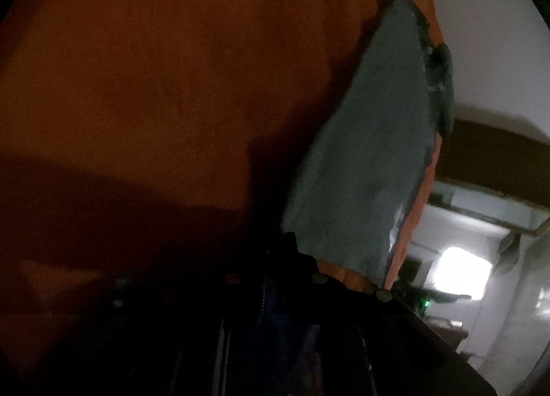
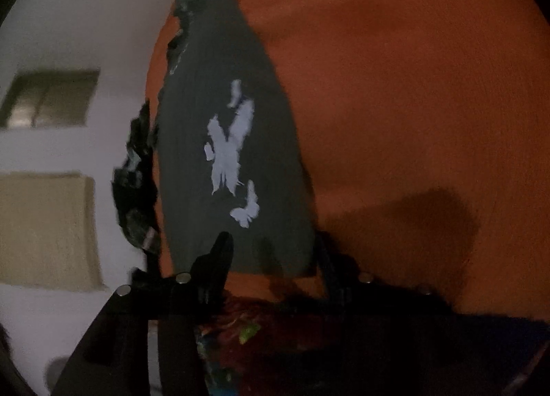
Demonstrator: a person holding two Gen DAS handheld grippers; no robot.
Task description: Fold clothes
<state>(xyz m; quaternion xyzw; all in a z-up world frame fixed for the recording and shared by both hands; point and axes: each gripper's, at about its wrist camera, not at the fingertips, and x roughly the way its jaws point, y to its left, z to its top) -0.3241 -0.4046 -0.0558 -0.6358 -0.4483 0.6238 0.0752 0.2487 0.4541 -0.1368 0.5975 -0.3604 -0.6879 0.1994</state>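
A grey garment (image 2: 227, 86) with a pale butterfly print (image 2: 227, 152) lies folded into a long narrow shape on an orange cloth (image 2: 395, 103). My right gripper (image 2: 273, 244) stands open over its near end, one black finger (image 2: 220, 251) at the garment's left corner and the other at its right, and the pads do not press on it. In the left wrist view the same grey garment (image 1: 371, 141) lies to the right on the orange cloth (image 1: 154, 86). My left gripper (image 1: 282, 244) sits in deep shadow at its near corner, so its jaws cannot be made out.
A dark ragged trim (image 2: 137, 183) runs along the orange cloth's edge, and beyond it the surface drops to a pale floor with a beige mat (image 2: 44, 227). Colourful fabric (image 2: 240, 327) shows under the right gripper. A bright window (image 1: 460, 272) glares at the lower right.
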